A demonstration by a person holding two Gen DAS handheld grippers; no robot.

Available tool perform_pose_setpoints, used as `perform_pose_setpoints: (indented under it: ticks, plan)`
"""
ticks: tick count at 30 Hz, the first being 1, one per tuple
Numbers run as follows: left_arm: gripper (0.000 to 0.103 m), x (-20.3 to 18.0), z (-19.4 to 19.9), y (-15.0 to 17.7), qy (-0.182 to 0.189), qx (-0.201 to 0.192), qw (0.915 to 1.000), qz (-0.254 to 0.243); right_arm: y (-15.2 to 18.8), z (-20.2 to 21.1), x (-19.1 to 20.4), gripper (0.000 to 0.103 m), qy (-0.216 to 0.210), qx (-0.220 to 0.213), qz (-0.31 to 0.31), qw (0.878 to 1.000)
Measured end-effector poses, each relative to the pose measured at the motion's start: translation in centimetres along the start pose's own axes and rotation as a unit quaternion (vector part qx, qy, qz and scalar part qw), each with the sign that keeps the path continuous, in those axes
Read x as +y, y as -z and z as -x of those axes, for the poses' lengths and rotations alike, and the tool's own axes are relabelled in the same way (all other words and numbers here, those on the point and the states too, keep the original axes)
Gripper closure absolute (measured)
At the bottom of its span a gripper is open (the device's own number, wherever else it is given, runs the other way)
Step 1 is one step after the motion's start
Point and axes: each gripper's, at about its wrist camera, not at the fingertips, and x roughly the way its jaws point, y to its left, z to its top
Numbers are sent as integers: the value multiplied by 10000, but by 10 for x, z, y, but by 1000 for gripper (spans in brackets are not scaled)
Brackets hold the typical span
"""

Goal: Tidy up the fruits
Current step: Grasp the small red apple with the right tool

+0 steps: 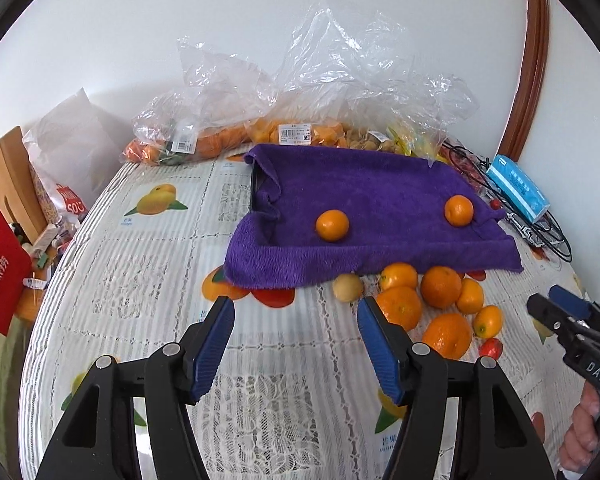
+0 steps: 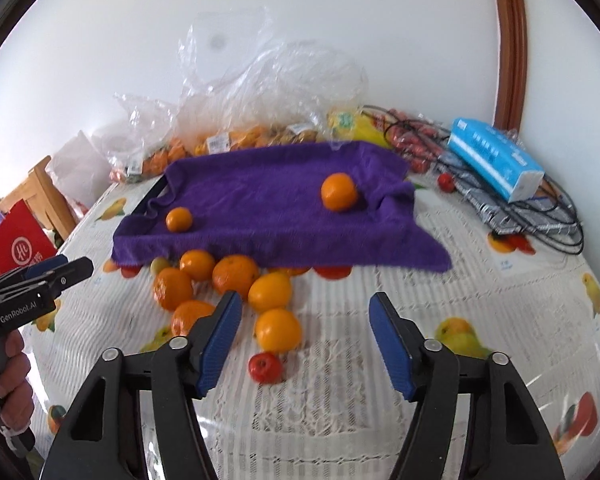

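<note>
A purple towel (image 1: 364,200) covers a tray on the table and shows in the right wrist view (image 2: 268,208) too. Two oranges lie on it, one left (image 1: 332,225) (image 2: 179,219) and one right (image 1: 459,210) (image 2: 339,191). A pile of oranges (image 1: 440,286) (image 2: 236,276) lies on the tablecloth in front of the towel, with a pale round fruit (image 1: 348,287) and a small red fruit (image 2: 265,367) (image 1: 491,348). My left gripper (image 1: 296,320) is open and empty, left of the pile. My right gripper (image 2: 306,316) is open and empty above the pile's near side.
Clear plastic bags of fruit (image 1: 300,120) lie behind the towel against the wall. A blue tissue pack (image 2: 496,160) and tangled black cables (image 2: 540,216) lie at the right. A red paper bag (image 1: 0,248) and a wooden chair (image 1: 12,160) stand at the left.
</note>
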Motion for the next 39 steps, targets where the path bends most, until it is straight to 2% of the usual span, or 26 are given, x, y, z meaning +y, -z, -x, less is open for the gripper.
perform_pose_setpoints:
  ticks: [3, 11, 14, 17, 19, 20, 21, 29, 34, 37, 39]
  plan:
    - [41, 1, -1, 5, -5, 66, 10000, -3, 7, -10, 5, 45, -8, 139, 64, 9999]
    - [41, 7, -11, 15, 88, 241, 9996, 100, 30, -29, 7, 52, -142, 493, -5, 9987]
    - [41, 7, -14, 18, 127, 287, 9995, 106, 38, -37, 7, 60, -214, 631, -61, 9978]
    - [41, 7, -15, 20, 119, 310, 9994, 102, 42, -38, 12, 61, -139, 585, 27, 9982]
    - [41, 8, -17, 21, 147, 336, 9993, 110, 43, -39, 14, 66, -135, 591, 93, 9981]
    - [41, 7, -18, 22, 162, 357, 9992, 118, 43, -40, 15, 74, -148, 596, 111, 9981]
    - [41, 7, -18, 23, 181, 376, 9990, 128, 43, -40, 15, 78, -163, 600, 124, 9980]
    - [41, -6, -31, 22, 215, 421, 9989, 14, 44, -28, 11, 78, -259, 509, 208, 9982]
    - [41, -9, -47, 8, 313, 433, 9985, 128, 44, -12, -2, 78, -200, 388, 171, 9989]
    - [41, -14, -59, -1, 353, 486, 9982, 25, 42, -7, -14, 78, -103, 338, 114, 9993]
    - [47, -17, -67, -5, 360, 502, 9981, -1, 40, -4, -24, 78, -34, 285, 61, 9996]
